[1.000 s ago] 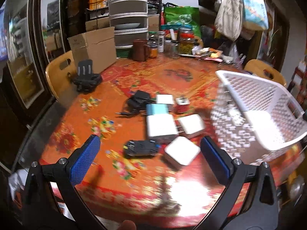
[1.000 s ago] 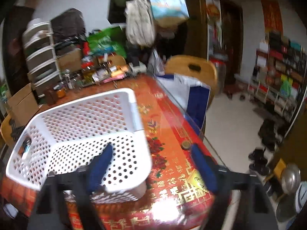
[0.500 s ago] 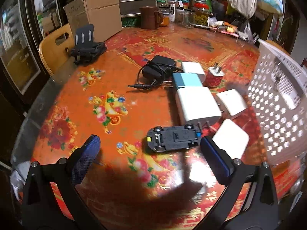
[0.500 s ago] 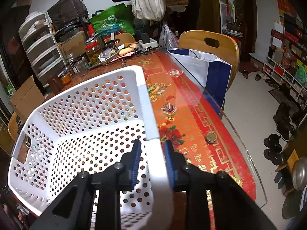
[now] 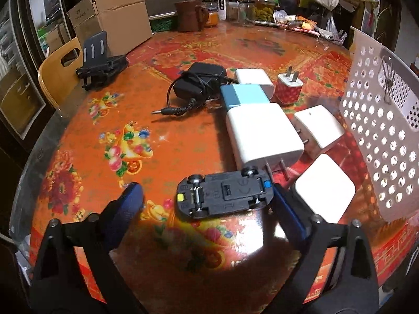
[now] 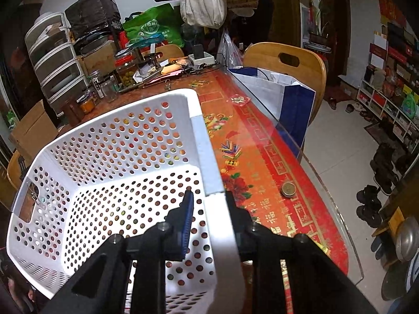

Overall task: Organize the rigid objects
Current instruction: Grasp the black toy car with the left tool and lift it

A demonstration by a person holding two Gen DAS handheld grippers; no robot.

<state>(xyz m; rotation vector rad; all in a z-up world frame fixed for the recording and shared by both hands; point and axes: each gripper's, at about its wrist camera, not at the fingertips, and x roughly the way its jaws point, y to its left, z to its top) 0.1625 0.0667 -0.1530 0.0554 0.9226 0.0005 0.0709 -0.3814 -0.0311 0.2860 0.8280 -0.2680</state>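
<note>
The left gripper (image 5: 207,198) is straddling the upturned toy car (image 5: 225,193), spread wide, needing closing; the right gripper (image 6: 208,204) is pinching the basket (image 6: 204,141) rim.

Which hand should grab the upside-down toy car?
Left. The left gripper is open with the toy car between its fingers. The right gripper is busy clamping the white basket rim.

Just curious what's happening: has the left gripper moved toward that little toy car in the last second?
Yes. The left gripper has come forward and down; the toy car now lies between its open fingers.
</note>
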